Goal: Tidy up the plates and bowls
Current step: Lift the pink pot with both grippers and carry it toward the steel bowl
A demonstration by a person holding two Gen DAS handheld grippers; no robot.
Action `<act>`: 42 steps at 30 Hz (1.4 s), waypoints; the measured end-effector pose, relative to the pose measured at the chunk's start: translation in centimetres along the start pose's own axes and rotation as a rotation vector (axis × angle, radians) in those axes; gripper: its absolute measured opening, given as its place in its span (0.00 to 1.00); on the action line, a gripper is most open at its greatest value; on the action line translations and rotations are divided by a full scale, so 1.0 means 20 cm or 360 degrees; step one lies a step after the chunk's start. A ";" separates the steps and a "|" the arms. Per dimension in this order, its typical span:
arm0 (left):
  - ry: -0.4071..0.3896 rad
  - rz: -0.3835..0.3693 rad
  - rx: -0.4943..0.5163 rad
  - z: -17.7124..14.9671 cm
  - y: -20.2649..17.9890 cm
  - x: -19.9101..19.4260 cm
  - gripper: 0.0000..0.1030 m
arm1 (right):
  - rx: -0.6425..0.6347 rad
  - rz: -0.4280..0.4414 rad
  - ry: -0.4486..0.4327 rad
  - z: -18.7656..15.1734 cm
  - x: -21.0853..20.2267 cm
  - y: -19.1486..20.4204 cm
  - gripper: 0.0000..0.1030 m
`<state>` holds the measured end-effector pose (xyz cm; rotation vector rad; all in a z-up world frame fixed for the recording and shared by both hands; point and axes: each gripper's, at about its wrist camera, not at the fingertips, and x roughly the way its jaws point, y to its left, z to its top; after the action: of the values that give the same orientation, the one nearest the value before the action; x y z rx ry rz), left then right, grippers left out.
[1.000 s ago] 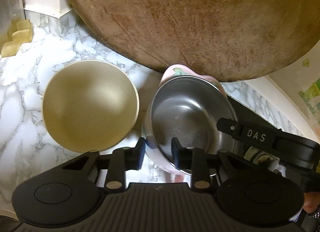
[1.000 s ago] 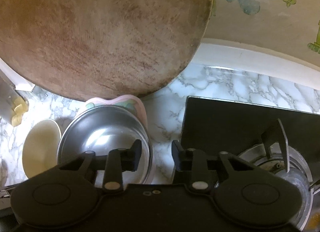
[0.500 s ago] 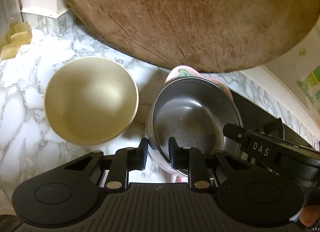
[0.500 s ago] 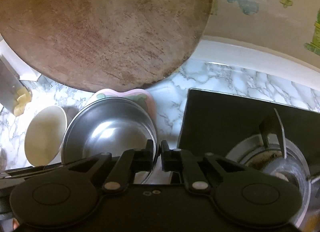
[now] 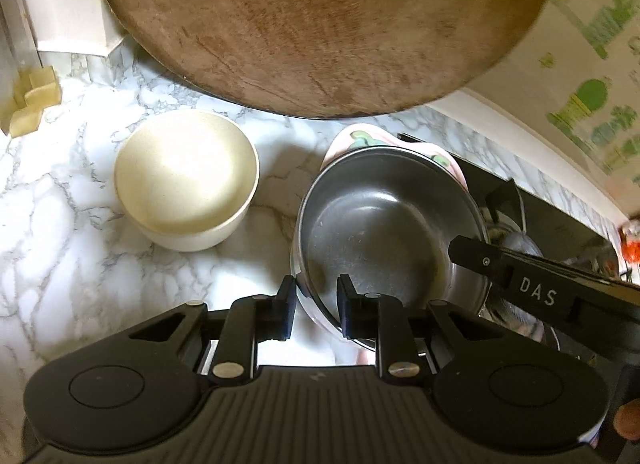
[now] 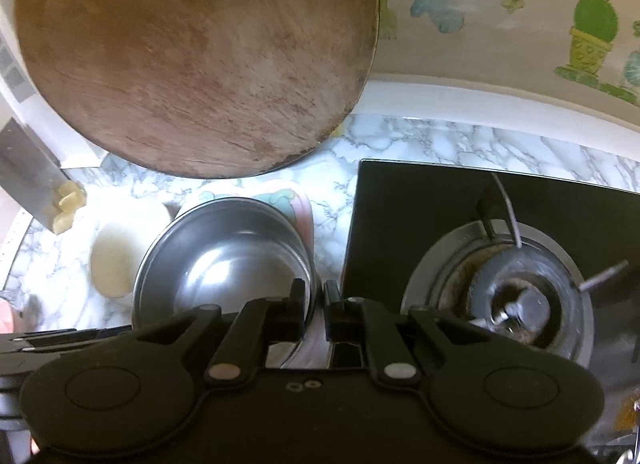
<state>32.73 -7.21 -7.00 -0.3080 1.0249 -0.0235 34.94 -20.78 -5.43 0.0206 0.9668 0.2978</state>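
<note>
A steel bowl (image 5: 384,232) sits nested in a pink patterned bowl (image 5: 360,137) on the marble counter. My left gripper (image 5: 314,304) is shut on the near left rim of the stacked bowls. My right gripper (image 6: 316,304) is shut on their right rim; the steel bowl (image 6: 224,264) and pink bowl (image 6: 288,199) show there too. The stack looks lifted off the counter. A cream bowl (image 5: 186,179) stands alone to the left, also in the right wrist view (image 6: 120,252).
A large round wooden board (image 5: 320,23) leans against the back wall. A black gas stove (image 6: 500,244) with a burner lies to the right. Yellowish blocks (image 5: 32,99) and a white box (image 5: 68,3) stand at the back left.
Both grippers closed on the rims of the stacked bowls. The stack has risen, and the counter and cream bowl look farther away.
</note>
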 end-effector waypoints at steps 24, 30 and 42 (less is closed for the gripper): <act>0.0030 -0.0083 0.0253 -0.34 0.27 -0.59 0.20 | 0.0054 -0.0030 -0.0087 -0.40 -0.56 0.47 0.11; 0.0076 -0.0066 0.0269 -0.44 0.42 -0.63 0.20 | 0.0068 -0.0005 -0.0072 -0.51 -0.59 0.60 0.12; 0.0129 0.0015 0.0293 -0.57 0.62 -0.55 0.20 | 0.0118 0.0034 -0.0019 -0.68 -0.45 0.77 0.13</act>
<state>15.79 3.58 -6.61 -0.1355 1.0963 -0.1219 15.47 -9.98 -3.62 0.1006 0.9662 0.2813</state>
